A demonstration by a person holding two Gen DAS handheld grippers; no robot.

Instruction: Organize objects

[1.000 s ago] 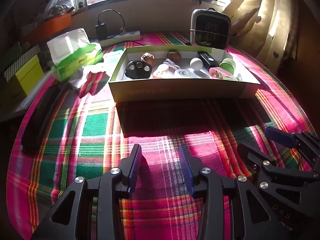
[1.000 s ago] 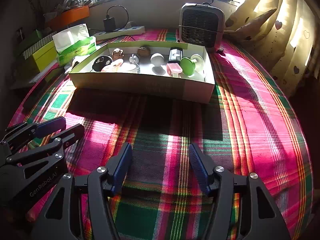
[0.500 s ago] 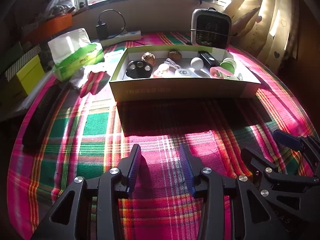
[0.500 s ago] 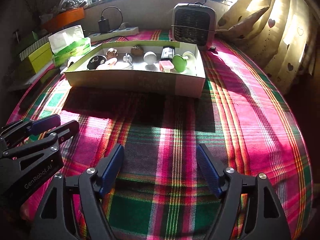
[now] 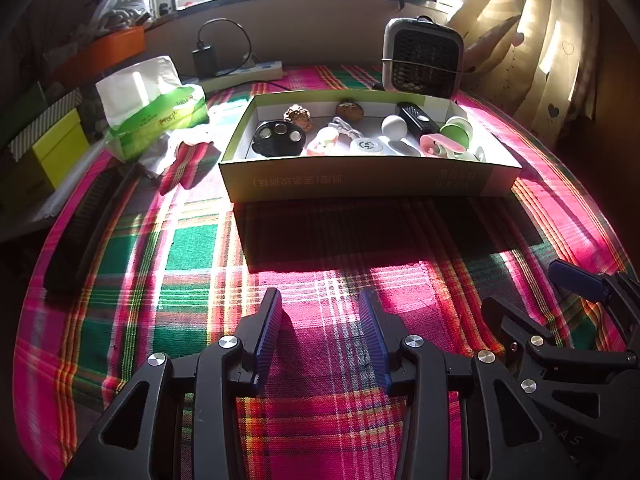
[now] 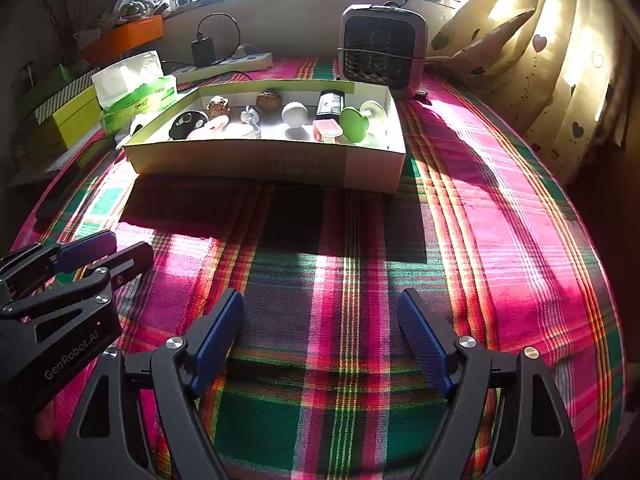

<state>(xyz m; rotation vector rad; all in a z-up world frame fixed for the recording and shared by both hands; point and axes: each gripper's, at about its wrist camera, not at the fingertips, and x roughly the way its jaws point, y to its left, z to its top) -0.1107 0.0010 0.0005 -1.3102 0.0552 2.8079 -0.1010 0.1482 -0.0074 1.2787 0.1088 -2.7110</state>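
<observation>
A shallow cardboard box (image 5: 368,180) (image 6: 272,160) stands on the plaid cloth at the far middle. It holds several small things: a black round case (image 5: 279,136), a white ball (image 5: 394,125) (image 6: 295,114), a black remote (image 5: 418,118), a green knob (image 6: 354,124) and a pink piece (image 6: 327,129). My left gripper (image 5: 320,300) hovers over bare cloth well short of the box, its jaws half apart with nothing between them. Beside it, my right gripper (image 6: 320,300) has its jaws opening wide, and only cloth shows between them.
A small fan heater (image 5: 422,58) (image 6: 380,50) stands behind the box. A green tissue pack (image 5: 154,114) (image 6: 134,88), a power strip (image 5: 248,72) and yellow boxes (image 5: 52,148) sit at the left. Curtains (image 6: 560,60) hang at the right.
My right gripper's jaws have spread much wider. The left gripper has kept its place and its opening.
</observation>
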